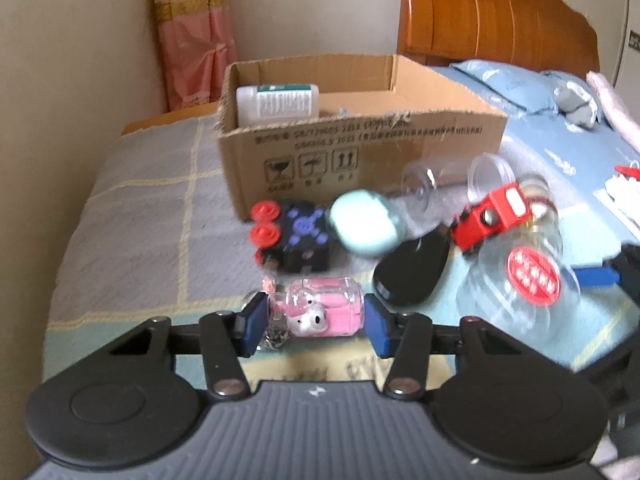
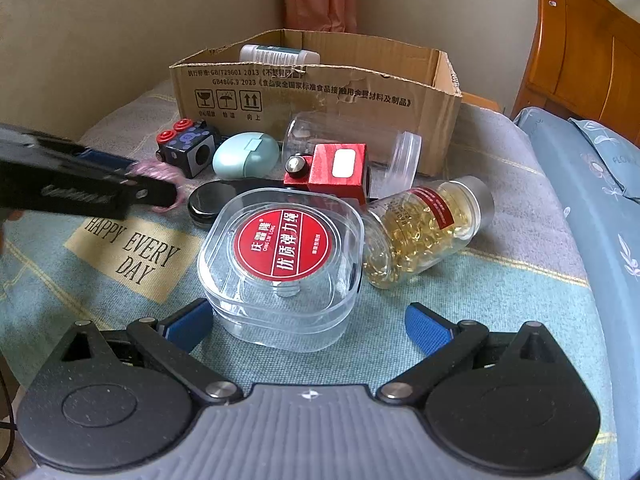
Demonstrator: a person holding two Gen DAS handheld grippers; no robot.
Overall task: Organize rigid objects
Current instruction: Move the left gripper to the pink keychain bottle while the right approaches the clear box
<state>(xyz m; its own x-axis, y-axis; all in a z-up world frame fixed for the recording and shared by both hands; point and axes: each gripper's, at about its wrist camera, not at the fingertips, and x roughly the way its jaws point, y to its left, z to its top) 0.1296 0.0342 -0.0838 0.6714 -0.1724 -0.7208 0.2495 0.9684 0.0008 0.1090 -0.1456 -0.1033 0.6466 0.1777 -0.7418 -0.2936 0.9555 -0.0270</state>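
Pink bottle [image 1: 320, 314]: clamped between the blue pads [image 1: 253, 322] of the left tool [image 1: 316, 326], just above the bed cover [image 1: 140, 220], in front of the black cube [image 1: 298, 236]. The right wrist view shows that bottle only as a pink blur behind the left tool [image 2: 160, 184]. Right tool [image 2: 308, 326]: jaws wide, holding nothing, its pads either side of the clear square case [image 2: 280, 264] with the red label. The capsule jar [image 2: 424, 232] lies on its side beside the case. The cardboard box [image 2: 320, 92] behind holds a white bottle [image 2: 280, 56].
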